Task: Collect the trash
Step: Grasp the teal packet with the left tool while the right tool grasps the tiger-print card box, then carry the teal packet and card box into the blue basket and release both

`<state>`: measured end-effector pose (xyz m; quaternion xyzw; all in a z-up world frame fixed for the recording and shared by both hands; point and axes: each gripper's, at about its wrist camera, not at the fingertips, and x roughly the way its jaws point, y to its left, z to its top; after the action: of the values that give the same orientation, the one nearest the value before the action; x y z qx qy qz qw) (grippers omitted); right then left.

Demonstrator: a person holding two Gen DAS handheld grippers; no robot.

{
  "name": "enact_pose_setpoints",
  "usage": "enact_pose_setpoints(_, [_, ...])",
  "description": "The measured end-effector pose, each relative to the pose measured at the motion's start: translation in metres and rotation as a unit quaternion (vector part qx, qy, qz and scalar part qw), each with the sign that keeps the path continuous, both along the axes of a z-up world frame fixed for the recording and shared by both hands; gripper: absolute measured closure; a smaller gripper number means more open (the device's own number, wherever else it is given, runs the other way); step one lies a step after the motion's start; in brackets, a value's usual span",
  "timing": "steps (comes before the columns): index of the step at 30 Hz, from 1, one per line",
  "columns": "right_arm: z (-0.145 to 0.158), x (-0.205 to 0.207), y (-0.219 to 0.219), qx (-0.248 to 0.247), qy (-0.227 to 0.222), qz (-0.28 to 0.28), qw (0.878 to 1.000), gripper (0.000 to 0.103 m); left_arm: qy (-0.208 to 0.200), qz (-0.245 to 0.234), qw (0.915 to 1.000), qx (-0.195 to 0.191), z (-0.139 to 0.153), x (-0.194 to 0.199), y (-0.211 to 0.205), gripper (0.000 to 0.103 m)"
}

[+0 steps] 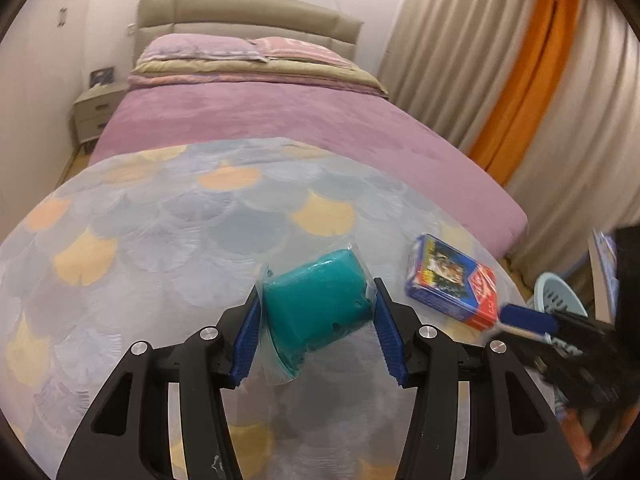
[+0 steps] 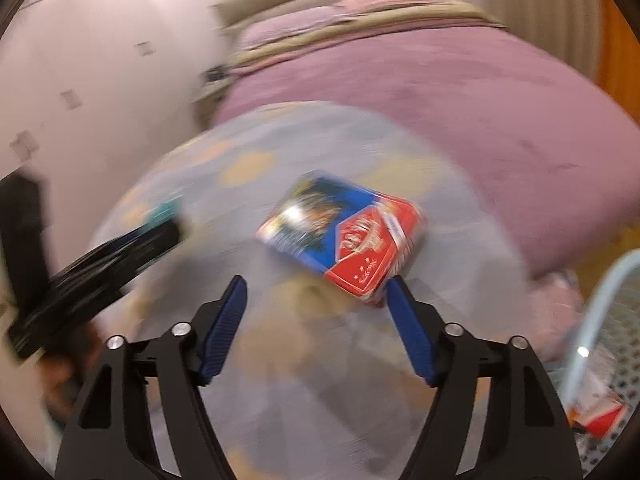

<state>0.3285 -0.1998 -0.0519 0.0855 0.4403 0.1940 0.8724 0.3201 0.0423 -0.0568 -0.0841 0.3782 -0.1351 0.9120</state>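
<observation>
Currently your left tool [image 1: 316,312] pinches the teal packet [image 1: 318,300] on the surface [image 1: 140,240], while your right tool [image 2: 314,312], spread and empty, has the blue-red box [image 2: 344,236] just ahead, skewed toward its right pad.
</observation>
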Motion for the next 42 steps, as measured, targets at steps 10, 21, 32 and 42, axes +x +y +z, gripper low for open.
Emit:
enact_pose_setpoints(10, [0.007, 0.035, 0.003, -0.121, -0.052, -0.002, 0.991, 0.018, 0.000, 0.011, 0.9998, 0.017, -0.005, -0.001, 0.003, 0.053])
enact_pose_setpoints(21, [-0.017, 0.062, 0.017, -0.156, -0.019, 0.029, 0.987, 0.018, 0.004, 0.005, 0.9996, 0.026, -0.008, -0.003, -0.002, 0.053])
enact_pose_setpoints(32, [-0.012, 0.033, 0.014, -0.116, -0.028, 0.011, 0.993, 0.033, -0.005, -0.021, 0.9997, 0.008, 0.001, -0.010, -0.016, 0.053])
enact_pose_setpoints(42, [0.048, -0.029, -0.053, -0.088, -0.074, -0.088, 0.989, 0.036, -0.049, -0.103, 0.9935, -0.005, 0.048, -0.045, -0.081, 0.053])
